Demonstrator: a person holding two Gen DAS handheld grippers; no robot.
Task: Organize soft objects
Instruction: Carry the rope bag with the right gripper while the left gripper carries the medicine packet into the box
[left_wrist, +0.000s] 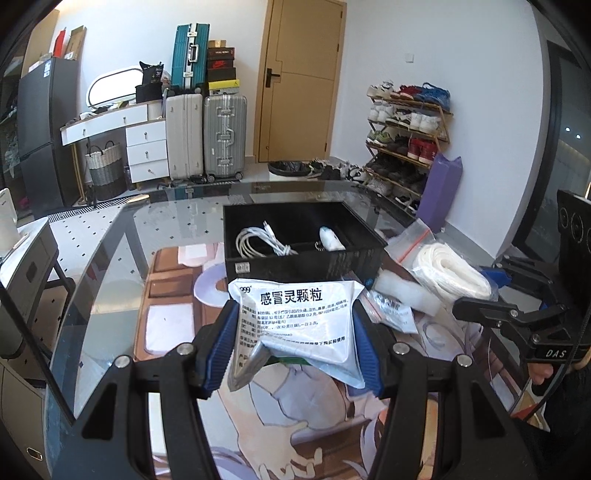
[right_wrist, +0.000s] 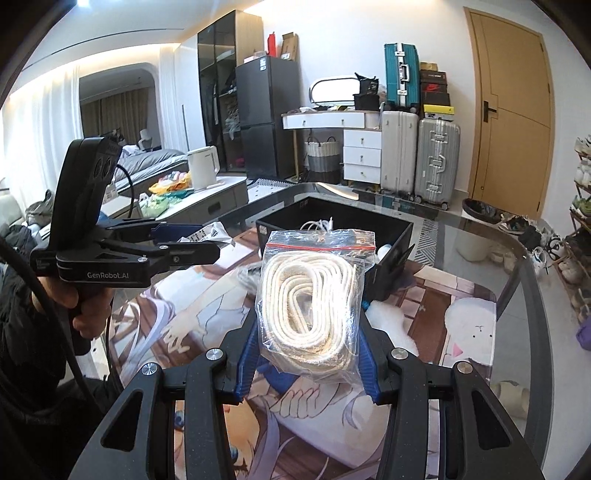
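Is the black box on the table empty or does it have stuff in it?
Not empty. The open black box holds a coiled white cable and a white item.

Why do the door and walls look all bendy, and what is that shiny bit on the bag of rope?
Both wrist views use a fisheye lens, so straight edges bow: the door leans in the left view. In the right view, light glares off the bag of rope and the glass table, and the corners go dark.

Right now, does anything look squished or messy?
Yes. The left gripper squeezes the medicine packet so it buckles and folds. More packets lie loose beside the black box, not inside. The rope bag looks fine.
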